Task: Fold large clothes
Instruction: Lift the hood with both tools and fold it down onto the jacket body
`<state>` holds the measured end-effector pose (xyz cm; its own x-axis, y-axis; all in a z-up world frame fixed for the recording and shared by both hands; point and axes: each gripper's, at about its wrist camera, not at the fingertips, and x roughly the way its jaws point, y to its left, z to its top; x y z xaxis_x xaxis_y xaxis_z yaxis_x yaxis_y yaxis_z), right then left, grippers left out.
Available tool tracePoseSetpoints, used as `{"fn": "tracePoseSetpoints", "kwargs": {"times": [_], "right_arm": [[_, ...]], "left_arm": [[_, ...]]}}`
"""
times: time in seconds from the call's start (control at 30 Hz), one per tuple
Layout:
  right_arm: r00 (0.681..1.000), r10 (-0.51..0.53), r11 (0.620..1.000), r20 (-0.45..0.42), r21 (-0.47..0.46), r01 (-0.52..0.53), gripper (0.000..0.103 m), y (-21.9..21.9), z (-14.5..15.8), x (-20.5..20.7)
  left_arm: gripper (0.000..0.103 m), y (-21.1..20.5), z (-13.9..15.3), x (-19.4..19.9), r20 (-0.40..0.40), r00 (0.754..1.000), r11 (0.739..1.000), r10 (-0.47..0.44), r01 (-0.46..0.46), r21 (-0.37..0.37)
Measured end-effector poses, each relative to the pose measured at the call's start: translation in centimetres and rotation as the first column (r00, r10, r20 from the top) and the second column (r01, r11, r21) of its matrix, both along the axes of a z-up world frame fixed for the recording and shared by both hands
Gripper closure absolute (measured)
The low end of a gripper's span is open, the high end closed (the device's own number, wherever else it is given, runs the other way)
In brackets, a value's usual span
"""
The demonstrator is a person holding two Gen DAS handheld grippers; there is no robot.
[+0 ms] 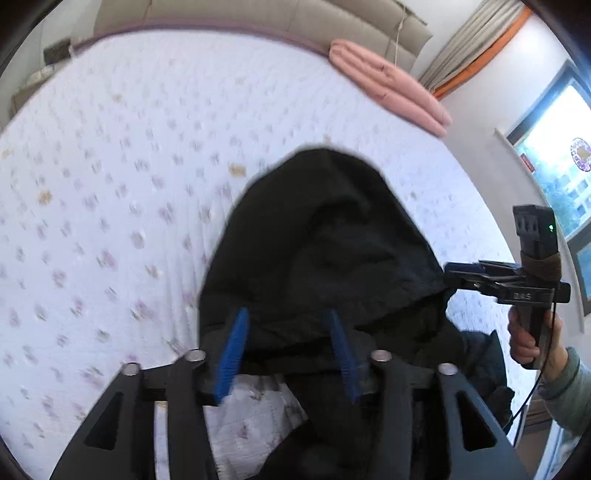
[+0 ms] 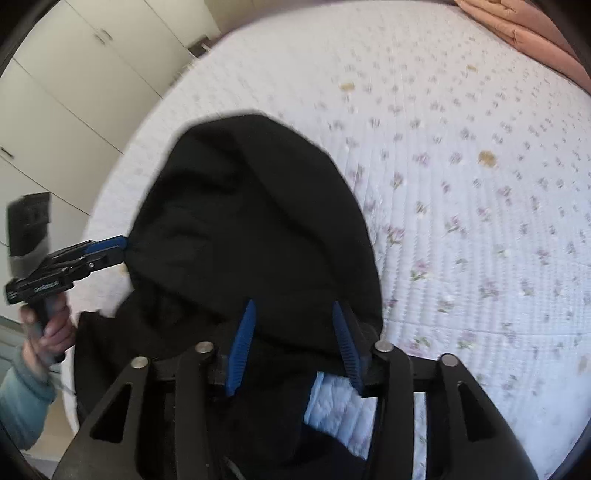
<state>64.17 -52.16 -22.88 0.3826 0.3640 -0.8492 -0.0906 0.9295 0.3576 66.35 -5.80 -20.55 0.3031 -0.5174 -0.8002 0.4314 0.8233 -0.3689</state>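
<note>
A black hooded jacket (image 1: 325, 236) is held above the floral bed sheet (image 1: 110, 166), its hood toward the far side. In the left wrist view my left gripper (image 1: 288, 317) has its blue fingers (image 1: 236, 343) spread, with black cloth draped between them. My right gripper (image 1: 452, 275) is shut on the hood's right edge. In the right wrist view the jacket (image 2: 251, 221) hangs in front of my right gripper (image 2: 293, 308), its blue fingers (image 2: 243, 339) apart around cloth. My left gripper (image 2: 123, 247) is pinched on the hood's left edge.
A folded pink quilt (image 1: 388, 85) lies at the bed's far right by the headboard (image 1: 258, 14). A window (image 1: 561, 155) is on the right wall. White wardrobe doors (image 2: 66, 74) stand left of the bed (image 2: 480, 184).
</note>
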Motion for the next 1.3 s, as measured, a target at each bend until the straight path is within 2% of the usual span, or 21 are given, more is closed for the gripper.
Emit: {"fn": "tracePoseSetpoints", "kwargs": {"times": [0.1,0.17,0.27,0.33,0.43,0.5,0.57,0.63,0.67,0.73,0.77,0.8,0.83,0.87,0.9,1.07,1.13,1.3], "right_arm": [[1.0,-0.015,0.999,0.027,0.03,0.014,0.032,-2.1,1.4,-0.4],[0.998,-0.05,0.998,0.023,0.028,0.05,0.032,-3.7,1.3,-0.4],[0.994,-0.106,0.991,-0.012,0.077,0.107,0.032,-5.7,0.1,1.3],[0.99,-0.126,0.983,-0.065,0.129,0.134,0.032,-7.1,-1.6,2.0],[0.977,-0.117,0.951,-0.176,0.265,0.162,0.031,-9.1,-5.2,3.2],[0.983,-0.1,0.933,-0.156,0.327,0.147,0.029,-9.5,-5.9,3.5],[0.987,-0.06,0.906,-0.147,0.408,0.116,0.029,-9.5,-5.9,4.2],[0.989,-0.005,0.887,-0.15,0.456,0.073,0.036,-8.2,-6.3,4.9],[0.988,0.021,0.885,-0.154,0.463,0.053,0.05,-6.9,-7.0,5.1],[0.983,0.071,0.899,-0.167,0.439,0.009,0.05,-4.6,-8.0,5.8],[0.986,0.076,0.906,-0.151,0.424,-0.005,0.055,-4.0,-7.8,5.7],[0.988,0.082,0.91,-0.133,0.413,-0.02,0.062,-3.6,-7.4,5.7],[0.99,0.078,0.917,-0.118,0.398,-0.025,0.068,-3.4,-6.8,5.5],[0.992,0.077,0.919,-0.099,0.392,-0.032,0.079,-3.4,-5.7,5.1],[0.994,0.075,0.922,-0.077,0.384,-0.04,0.084,-3.4,-5.0,4.8],[0.995,0.086,0.954,0.042,0.285,-0.094,0.088,-1.8,0.6,0.8],[0.99,0.099,0.965,0.104,0.232,-0.121,0.088,-0.6,4.0,-2.0],[0.97,0.128,0.983,0.206,0.105,-0.152,0.089,1.5,9.5,-10.0]], "left_arm": [[0.043,0.2,1.4,0.9,0.043,0.999,1.0,0.009,-0.009,0.008],[0.042,0.1,1.5,2.5,0.037,0.999,0.999,0.031,-0.032,0.02],[0.042,-0.4,-0.5,5.2,-0.025,0.999,0.999,0.045,-0.046,-0.011],[0.042,-0.6,-2.3,6.7,-0.076,0.996,0.999,0.046,-0.046,0.004],[0.042,-1.1,-5.1,8.1,-0.18,0.984,1.0,-0.001,-0.004,-0.025],[0.042,-1.7,-6.6,8.4,-0.233,0.971,0.997,-0.045,0.031,-0.066],[0.041,-1.9,-6.9,8.4,-0.221,0.974,0.996,-0.054,0.036,-0.084],[0.041,-2.0,-6.9,8.7,-0.221,0.974,0.994,-0.049,0.027,-0.102],[0.041,-2.3,-7.0,8.7,-0.22,0.975,0.994,-0.044,0.021,-0.105],[0.043,-2.8,-6.9,8.6,-0.209,0.978,0.996,-0.029,0.011,-0.086],[0.056,-3.2,-6.6,8.3,-0.188,0.982,0.998,-0.022,0.01,-0.064],[0.071,-3.6,-6.2,7.9,-0.166,0.986,0.999,-0.022,0.014,-0.05],[0.076,-3.5,-5.4,7.5,-0.143,0.99,0.999,-0.014,0.008,-0.043],[0.083,-3.3,-4.6,7.0,-0.121,0.993,0.999,-0.008,0.003,-0.039],[0.086,-3.1,-3.6,6.1,-0.093,0.996,0.999,-0.007,0.004,-0.035],[0.088,-2.1,1.9,1.0,0.03,0.999,1.0,-0.022,0.022,-0.011],[0.089,-1.6,4.6,-2.1,0.087,0.996,0.999,-0.035,0.035,0.006],[0.089,0.6,10.6,-10.5,0.177,0.983,0.999,-0.051,0.051,0.004]]}}
